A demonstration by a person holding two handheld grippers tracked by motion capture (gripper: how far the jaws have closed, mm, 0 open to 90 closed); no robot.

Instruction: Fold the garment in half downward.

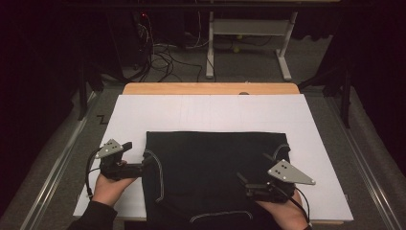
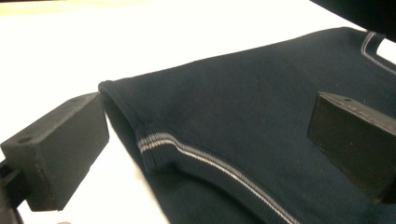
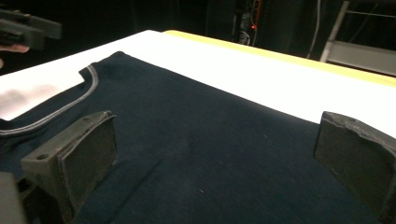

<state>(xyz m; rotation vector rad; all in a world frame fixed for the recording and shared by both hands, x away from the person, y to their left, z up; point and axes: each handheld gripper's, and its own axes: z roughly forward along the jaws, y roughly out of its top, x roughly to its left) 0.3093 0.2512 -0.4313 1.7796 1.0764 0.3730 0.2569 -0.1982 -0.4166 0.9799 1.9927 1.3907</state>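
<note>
A dark sleeveless top (image 1: pixel 210 167) with grey trim lies flat on the white sheet (image 1: pixel 210 112), neckline toward the person. My left gripper (image 1: pixel 139 158) is open at the top's left armhole. In the left gripper view the jaws of the left gripper (image 2: pixel 205 149) stand wide apart on either side of the striped armhole edge (image 2: pixel 159 144) of the top (image 2: pixel 257 102). My right gripper (image 1: pixel 244 187) hovers open over the top's lower right part. In the right gripper view, the right gripper (image 3: pixel 215 163) has only flat dark cloth (image 3: pixel 187 116) between its jaws.
The sheet covers a wooden table whose far edge (image 1: pixel 210 88) shows. Beyond it stand a white desk frame (image 1: pixel 249 28) and cables (image 1: pixel 158 57) on the floor. Bare sheet lies around the top on the left, right and far sides. The left gripper (image 3: pixel 28 28) appears at the upper left of the right gripper view.
</note>
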